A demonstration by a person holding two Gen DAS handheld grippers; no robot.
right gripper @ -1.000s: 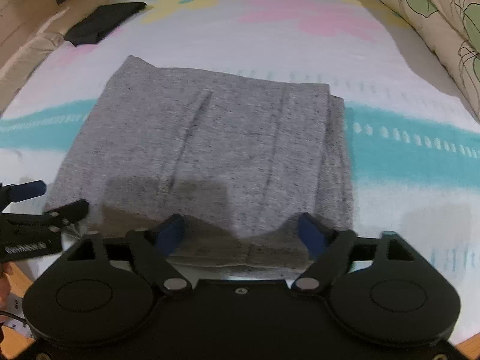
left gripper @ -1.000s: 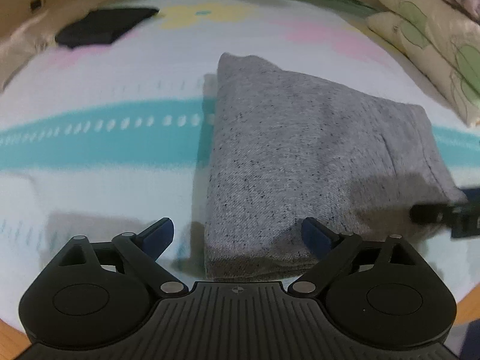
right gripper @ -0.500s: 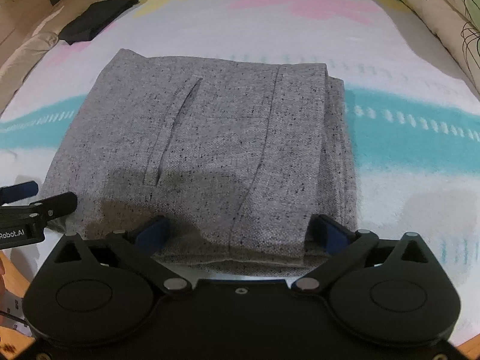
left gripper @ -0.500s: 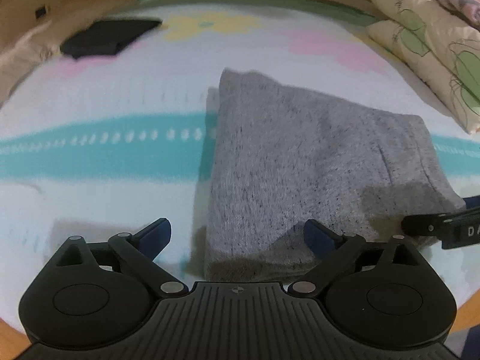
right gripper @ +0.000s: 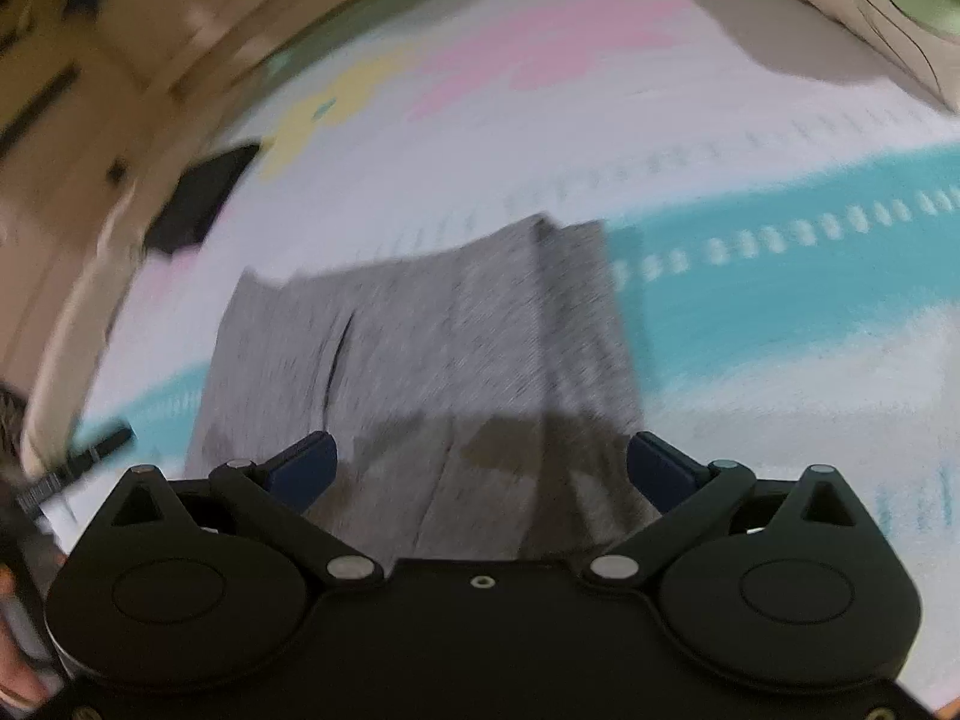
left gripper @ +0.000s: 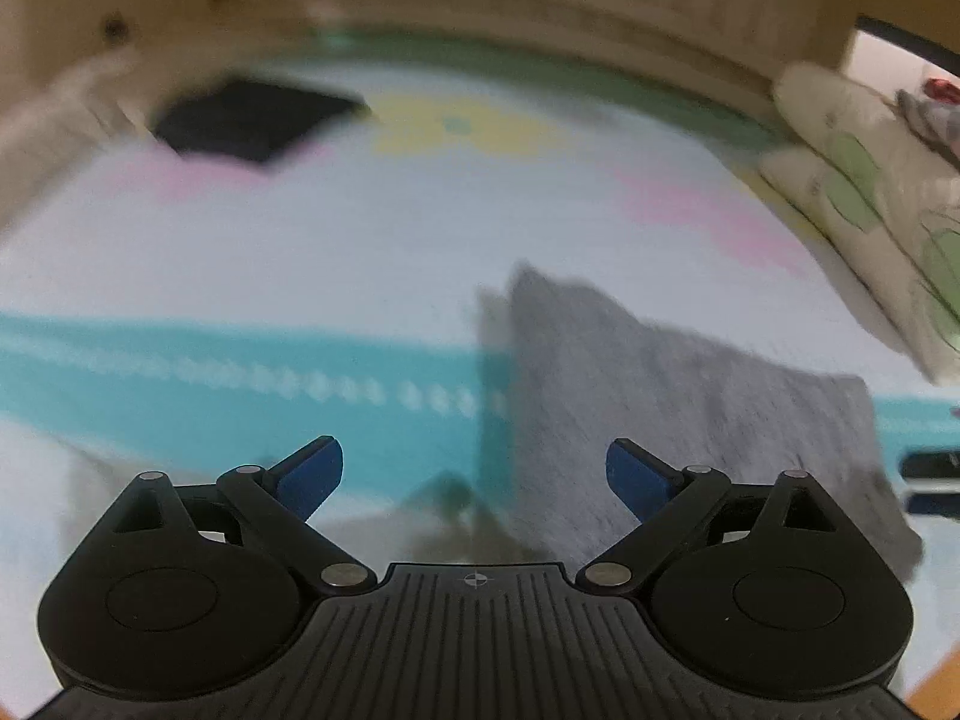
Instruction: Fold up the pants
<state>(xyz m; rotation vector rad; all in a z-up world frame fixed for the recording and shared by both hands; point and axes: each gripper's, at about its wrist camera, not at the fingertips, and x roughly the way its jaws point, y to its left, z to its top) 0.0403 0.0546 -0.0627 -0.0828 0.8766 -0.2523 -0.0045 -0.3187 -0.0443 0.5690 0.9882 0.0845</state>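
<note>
The grey pants (left gripper: 678,414) lie folded into a compact rectangle on the bed sheet, right of centre in the left wrist view. They also show in the right wrist view (right gripper: 432,336), with a pocket slit on top. My left gripper (left gripper: 474,471) is open and empty, raised above the sheet left of the pants. My right gripper (right gripper: 480,465) is open and empty, raised over the near edge of the pants. Both views are motion-blurred.
The sheet (left gripper: 300,276) is white with a teal band, pink and yellow patches. A folded black garment (left gripper: 252,120) lies at the far left, also in the right wrist view (right gripper: 198,198). Pillows (left gripper: 870,198) sit at the right. A wooden bed frame (left gripper: 540,6) runs behind.
Both grippers have lifted and pulled back from the folded pants, still open. The right gripper has tilted. The pants have stayed in place.
</note>
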